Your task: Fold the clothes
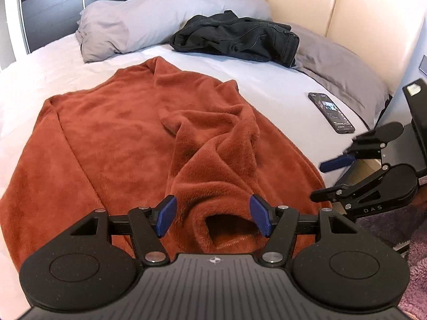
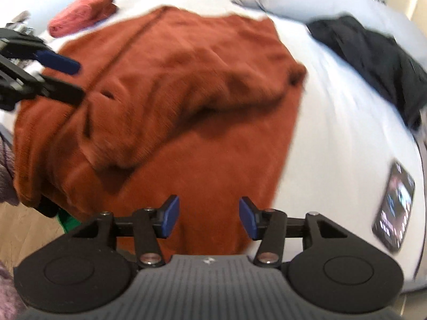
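Observation:
A rust-orange fleece garment (image 1: 112, 133) lies spread on the white bed (image 1: 267, 80). One sleeve is folded across its body, and the cuff opening (image 1: 226, 229) lies just beyond my left gripper (image 1: 213, 220). That gripper is open, with its blue pads (image 1: 166, 218) on either side of the cuff and not pressing on it. In the right wrist view, which is blurred, my right gripper (image 2: 209, 218) hangs open over the garment's (image 2: 213, 146) near edge with nothing between its pads. Each gripper shows in the other's view: the right gripper (image 1: 319, 181) at the right edge, the left gripper (image 2: 80, 81) at the upper left.
A crumpled black garment (image 1: 237, 37) rests against grey pillows (image 1: 149, 21) at the cream headboard. A phone (image 1: 331, 112) lies face up on the sheet to the right of the fleece. A folded red item (image 2: 85, 8) sits at the far side. Wooden floor (image 2: 26, 229) shows beside the bed.

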The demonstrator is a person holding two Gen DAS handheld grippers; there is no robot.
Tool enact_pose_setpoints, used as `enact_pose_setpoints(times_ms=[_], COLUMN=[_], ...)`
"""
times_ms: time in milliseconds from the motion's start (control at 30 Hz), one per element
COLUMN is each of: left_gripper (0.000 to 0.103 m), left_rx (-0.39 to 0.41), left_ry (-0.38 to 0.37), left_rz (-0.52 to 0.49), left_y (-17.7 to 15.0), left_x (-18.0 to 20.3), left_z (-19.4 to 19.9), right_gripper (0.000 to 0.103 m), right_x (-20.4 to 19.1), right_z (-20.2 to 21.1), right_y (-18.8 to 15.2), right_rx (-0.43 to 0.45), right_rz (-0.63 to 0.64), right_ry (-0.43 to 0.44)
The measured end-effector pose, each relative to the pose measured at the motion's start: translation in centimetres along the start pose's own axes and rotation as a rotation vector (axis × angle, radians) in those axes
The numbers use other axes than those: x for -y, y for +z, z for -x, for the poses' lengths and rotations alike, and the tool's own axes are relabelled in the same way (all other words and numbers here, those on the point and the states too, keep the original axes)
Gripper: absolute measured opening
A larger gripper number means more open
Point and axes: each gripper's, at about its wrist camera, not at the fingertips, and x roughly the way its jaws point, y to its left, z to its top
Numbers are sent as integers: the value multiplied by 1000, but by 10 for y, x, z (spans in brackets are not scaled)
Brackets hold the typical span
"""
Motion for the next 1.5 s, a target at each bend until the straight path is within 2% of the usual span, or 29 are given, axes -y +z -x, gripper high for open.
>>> enact_pose_setpoints(times_ms=[200, 433, 533, 600, 667, 700, 767, 800, 833, 900, 1033, 1133, 1200, 1367, 1467, 1500], left_gripper=[59, 59, 47, 33, 30, 26, 17, 11, 10, 9, 9, 9, 9, 12, 16, 19], left_rx=[-17, -73, -100, -118, -128, -128, -128, -130, -134, -141, -163, -197, -211, -304, -347, -346], left_ry=[-4, 17, 1, 1, -5, -9, -9, -11, -25, -51, -104, -153, -170, -195, -181, -175], left_rz=[16, 21, 39, 49, 57, 59, 54, 51, 48, 36, -56, -104, -139, -189, -212, -213], left_y=[-8, -14, -15, -16, -18, -19, -20, -21, -20, -20, -20, -23, -27, -35, -39, -39], left_x=[-8, -17, -22, -25, -28, -28, -27, -27, -25, -21, -1, 10, 17, 26, 27, 27], left_z=[-9, -25, -36, -42, -46, -46, -44, -42, -38, -31, -7, 5, 5, -7, -11, -10], right_gripper=[54, 54, 53, 51, 48, 37, 23, 19, 19, 16, 15, 15, 15, 15, 26, 34], right_x=[-20, -51, -65, -73, -81, -83, -83, -79, -76, -69, -62, -63, -64, -67, -62, -59], right_z=[-4, -3, -11, -16, -24, -27, -32, -30, -28, -20, 7, 18, 18, 11, 2, 0], right_y=[27, 38, 42, 44, 45, 45, 45, 45, 45, 45, 39, 30, 22, 8, 2, -1], right_rx=[79, 98, 83, 78, 72, 67, 49, 41, 33, 31, 37, 0, -35, -76, -112, -127], right_rz=[58, 147, 209, 242, 279, 292, 298, 283, 268, 243, 236, 250, 250, 272, 247, 230], right_ry=[69, 133, 129, 132, 115, 103, 83, 82, 81, 82, 127, 145, 155, 148, 175, 204])
